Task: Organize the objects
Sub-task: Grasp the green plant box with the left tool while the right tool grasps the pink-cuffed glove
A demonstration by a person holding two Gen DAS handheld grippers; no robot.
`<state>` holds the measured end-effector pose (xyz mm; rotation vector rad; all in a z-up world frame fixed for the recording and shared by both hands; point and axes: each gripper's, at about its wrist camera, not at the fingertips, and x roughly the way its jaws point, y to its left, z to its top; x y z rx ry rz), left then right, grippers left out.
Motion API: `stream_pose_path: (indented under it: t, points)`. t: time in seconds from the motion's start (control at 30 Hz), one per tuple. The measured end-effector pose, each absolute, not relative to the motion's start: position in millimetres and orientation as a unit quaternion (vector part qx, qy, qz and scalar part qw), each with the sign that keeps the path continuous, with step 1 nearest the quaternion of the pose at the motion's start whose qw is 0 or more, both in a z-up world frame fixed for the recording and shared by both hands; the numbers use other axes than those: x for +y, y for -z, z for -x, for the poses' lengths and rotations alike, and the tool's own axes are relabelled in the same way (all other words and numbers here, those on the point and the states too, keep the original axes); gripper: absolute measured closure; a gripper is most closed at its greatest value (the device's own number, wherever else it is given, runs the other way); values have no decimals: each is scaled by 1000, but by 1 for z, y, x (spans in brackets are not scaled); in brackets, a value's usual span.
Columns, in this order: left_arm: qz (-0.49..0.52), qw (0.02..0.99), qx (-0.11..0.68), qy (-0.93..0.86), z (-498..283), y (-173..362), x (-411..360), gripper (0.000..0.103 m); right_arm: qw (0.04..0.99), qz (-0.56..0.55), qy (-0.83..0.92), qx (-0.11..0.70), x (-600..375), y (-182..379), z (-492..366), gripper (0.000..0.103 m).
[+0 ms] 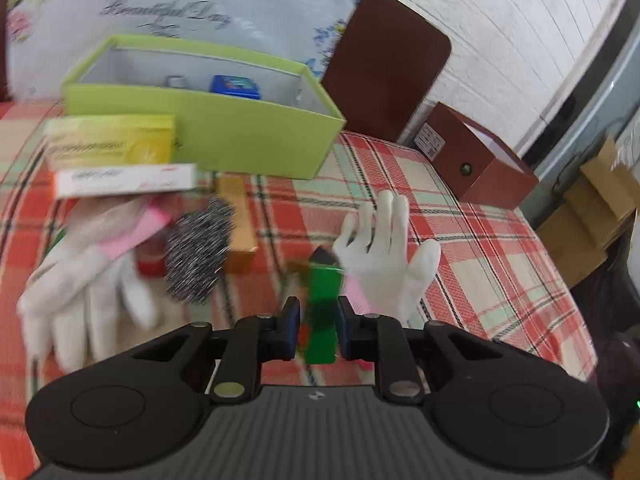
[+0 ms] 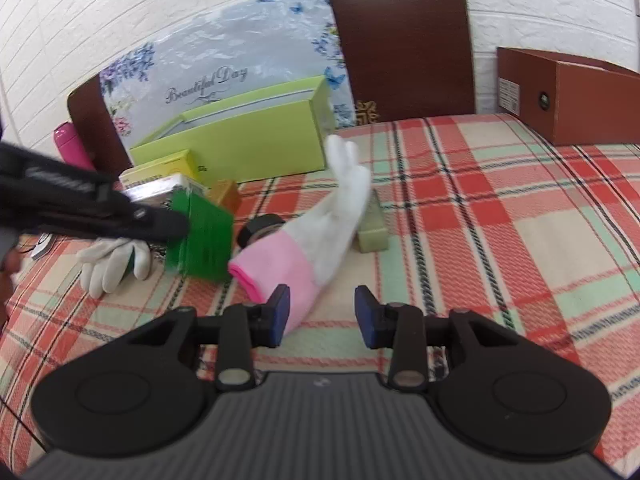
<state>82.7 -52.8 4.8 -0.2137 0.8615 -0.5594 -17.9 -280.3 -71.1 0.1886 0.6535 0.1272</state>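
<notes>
Two views. Left wrist: left tool (image 1: 319, 326) is clamped on the green box (image 1: 322, 312), above the plaid bench (image 1: 500, 264); next, carry it into the open lime box (image 1: 208, 120), clearing its near wall. Right wrist: right tool (image 2: 322, 312) stands part open, empty, its left pad beside the pink-cuffed glove (image 2: 320, 236); open bench lies rightward.
</notes>
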Motion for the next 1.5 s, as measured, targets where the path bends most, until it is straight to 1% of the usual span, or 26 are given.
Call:
stream_pose_path:
  t: [0.07,0.13,0.23,0.27,0.3,0.33,0.37,0.4,0.43,0.47,0.53,0.77,0.93,0.97,1.0,1.03,1.07,1.1,1.13,1.17,1.3,1.4,1.47,1.5]
  points:
    - [97,879,413,219,-73,2,-35,81,942,-91,-60,319,-275,71,13,33]
    - [85,885,425,170,-69,13,-21,74,941,-86,-55,321,-271,72,4,32]
    - [123,874,447,144,-67,24,-4,60,938,-90,-42,333,-268,78,-13,30]
    - [134,872,445,151,-65,24,-2,51,938,-91,-43,333,-267,80,-18,30]
    - [137,874,436,163,-64,21,-4,46,938,-90,-42,332,-265,82,-22,30]
    - [133,878,425,175,-61,16,-8,45,938,-86,-40,332,-264,85,-27,30]
    - [124,881,415,187,-60,11,-14,42,938,-91,-47,331,-264,87,-29,39]
    - [115,883,408,200,-58,8,-20,38,934,-106,-65,336,-267,88,-30,54]
    - [110,884,403,210,-56,5,-26,35,929,-116,-74,344,-270,88,-30,86]
    - [105,883,400,223,-54,3,-33,30,929,-112,-68,345,-272,87,-27,94]
    - [93,877,401,248,-53,4,-49,28,934,-92,-48,341,-276,84,-17,97]
    - [43,853,441,276,-56,27,-109,26,936,-90,3,341,-312,79,29,97]
    - [-39,863,429,264,-57,36,-150,26,934,-110,44,338,-343,79,48,97]
    - [-57,866,424,261,-58,40,-154,26,934,-112,47,336,-345,79,49,94]
    - [-64,865,423,263,-60,43,-155,31,935,-110,47,335,-346,79,49,94]
    - [-55,862,428,266,-61,46,-151,32,936,-108,44,332,-345,78,49,94]
    - [-38,861,429,269,-61,45,-144,33,936,-108,37,333,-343,77,48,91]
    - [-24,857,437,271,-61,42,-137,33,936,-109,23,334,-339,77,45,85]
    - [-16,855,441,273,-59,39,-129,33,935,-110,12,336,-334,77,42,60]
    - [-11,856,440,271,-56,36,-121,33,935,-110,6,337,-328,78,38,41]
    - [-11,869,439,228,-47,31,-84,33,934,-100,-26,341,-292,83,12,38]
    - [-1,875,448,183,-47,34,-57,33,930,-92,-38,354,-265,87,-11,30]
    - [12,876,451,169,-48,35,-46,33,934,-72,-31,347,-247,88,-20,13]
    - [19,877,451,166,-49,35,-43,33,938,-51,-30,341,-238,89,-23,10]
